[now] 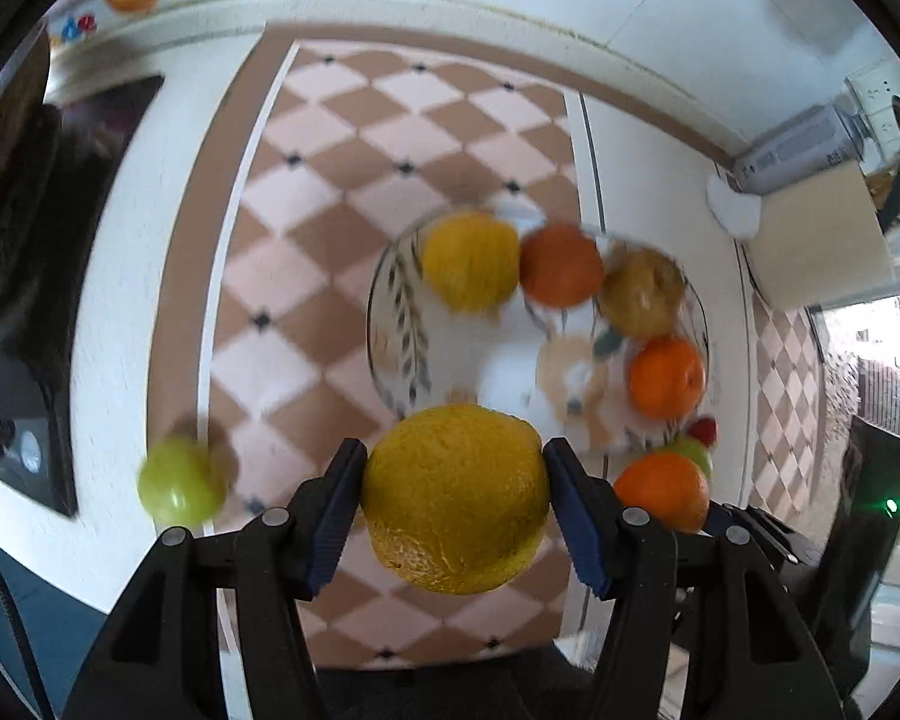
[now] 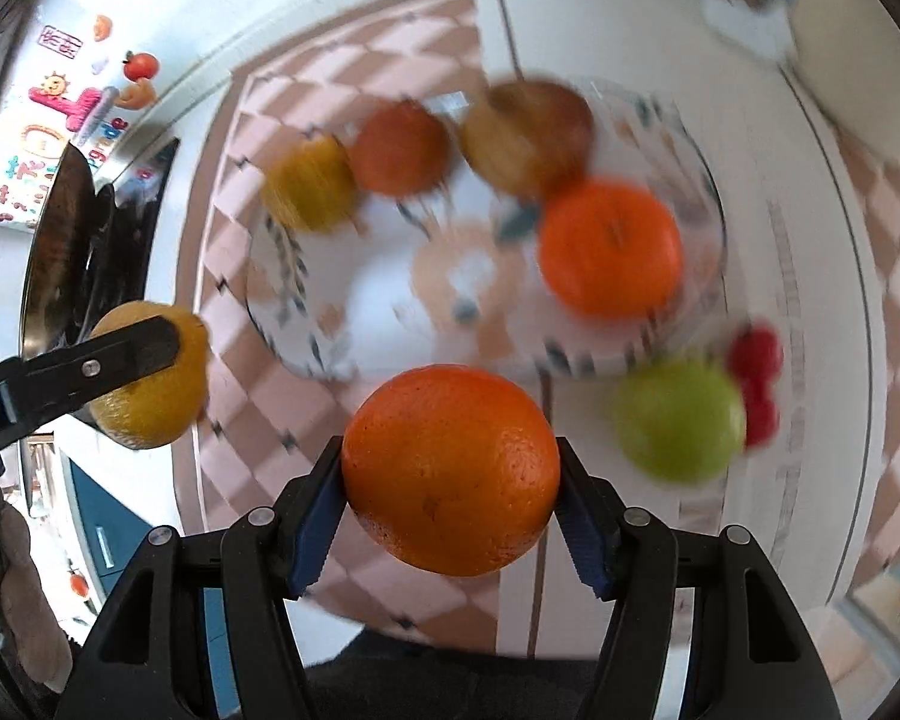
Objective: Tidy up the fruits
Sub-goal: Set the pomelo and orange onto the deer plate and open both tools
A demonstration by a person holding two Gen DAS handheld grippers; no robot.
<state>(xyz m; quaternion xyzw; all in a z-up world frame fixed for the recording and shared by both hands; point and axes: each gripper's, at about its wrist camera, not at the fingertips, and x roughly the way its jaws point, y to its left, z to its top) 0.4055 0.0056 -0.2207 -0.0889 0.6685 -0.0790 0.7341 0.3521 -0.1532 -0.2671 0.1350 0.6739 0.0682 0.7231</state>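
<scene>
Left wrist view: left tool (image 1: 455,495) clenched on a large yellow citrus fruit (image 1: 456,498), blue pads pressed on both its sides, fruit held in the air above the checkered cloth (image 1: 330,192) on the bench (image 1: 648,180). Lower part of the tool cut off by the picture edge. Beyond it a glass plate (image 1: 399,324), blurred, with four fruits along its far and right rim: a yellow fruit (image 1: 471,261), an orange (image 1: 561,267), a brownish fruit (image 1: 642,294) hard to identify, and a second orange (image 1: 666,378). At the left, on the bench beside the cloth, a green apple (image 1: 180,483), blurred. At the right, a further orange (image 1: 663,489), its lower edge hidden behind the tool; behind it only slivers of a green fruit (image 1: 693,450) and something red (image 1: 705,429), too covered to name.

Right wrist view: right tool (image 2: 450,471) grasping a big orange (image 2: 450,471), pads tight against both sides, held above the cloth (image 2: 252,420). Strong motion blur over everything behind. Plate (image 2: 306,354) with the same four fruits, outlines smeared. Right of the held orange, a green apple (image 2: 681,420) off the plate, with red blurred shapes (image 2: 756,366) just beside it, not possible to say what. At the left edge, the yellow citrus (image 2: 150,390) partly covered by one black finger (image 2: 132,354) of the other tool; the rest of that tool cut off.
</scene>
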